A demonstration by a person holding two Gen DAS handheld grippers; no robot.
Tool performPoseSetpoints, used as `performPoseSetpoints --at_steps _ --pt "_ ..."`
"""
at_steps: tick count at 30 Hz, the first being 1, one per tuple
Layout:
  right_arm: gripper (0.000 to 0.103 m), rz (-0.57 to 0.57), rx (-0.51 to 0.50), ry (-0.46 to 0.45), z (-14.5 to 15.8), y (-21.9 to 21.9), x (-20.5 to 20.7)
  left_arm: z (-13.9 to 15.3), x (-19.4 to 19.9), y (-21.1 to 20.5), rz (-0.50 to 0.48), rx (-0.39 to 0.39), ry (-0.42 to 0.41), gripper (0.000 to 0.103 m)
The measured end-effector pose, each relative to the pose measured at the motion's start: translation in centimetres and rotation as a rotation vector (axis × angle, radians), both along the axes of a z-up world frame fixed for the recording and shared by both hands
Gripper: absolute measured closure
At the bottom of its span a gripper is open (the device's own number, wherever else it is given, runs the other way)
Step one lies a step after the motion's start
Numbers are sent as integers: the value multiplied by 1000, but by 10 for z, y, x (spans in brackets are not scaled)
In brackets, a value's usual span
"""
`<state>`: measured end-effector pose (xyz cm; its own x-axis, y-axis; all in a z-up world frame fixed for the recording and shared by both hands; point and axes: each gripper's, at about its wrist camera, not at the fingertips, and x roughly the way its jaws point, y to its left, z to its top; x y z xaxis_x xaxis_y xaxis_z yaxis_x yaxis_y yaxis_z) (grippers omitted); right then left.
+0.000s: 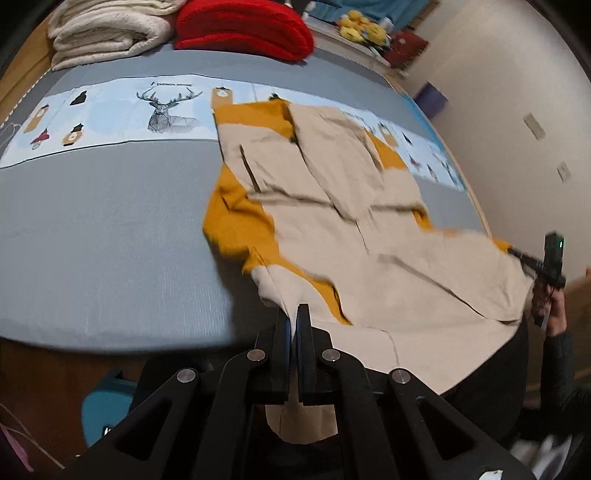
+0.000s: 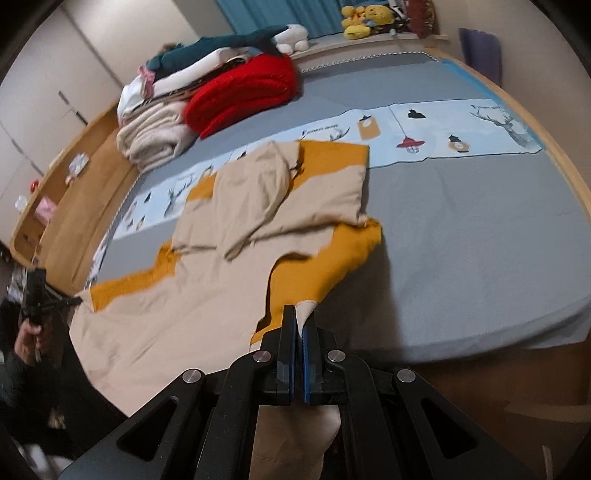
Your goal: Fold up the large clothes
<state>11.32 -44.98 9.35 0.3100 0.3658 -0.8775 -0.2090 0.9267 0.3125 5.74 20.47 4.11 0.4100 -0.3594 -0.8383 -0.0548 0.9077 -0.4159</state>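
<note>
While draped over the grey bed [image 1: 92, 229], beige-and-mustard garment [image 1: 369, 206] pinched at near corners between left gripper [image 1: 294, 325] and right gripper [image 2: 300, 325] fingers

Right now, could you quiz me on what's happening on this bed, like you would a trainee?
1. True or false: the left gripper and right gripper are both clamped on the beige-and-mustard garment.
2. Which lies nearest the red blanket? A) cream blanket B) yellow plush toys C) purple object by the wall
3. What animal is printed on the pale blue strip across the grey bed cover?

Key: 1 true; 2 A; 3 a deer.
</note>
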Motion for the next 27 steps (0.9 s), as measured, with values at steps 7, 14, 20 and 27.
performPoseSetpoints --at_steps 7,14,20,27 --pt "100 -90 9 23 -53 6 104 -32 118 25 144 7 -105 101" --pt "100 -214 -52 0 -133 22 208 -98 199 32 232 85 -99 101" --pt "100 -258 -59 95 -186 23 253 -116 224 39 232 119 -51 100" --pt "96 -243 -49 139 -204 26 275 -107 208 64 292 96 -80 82"
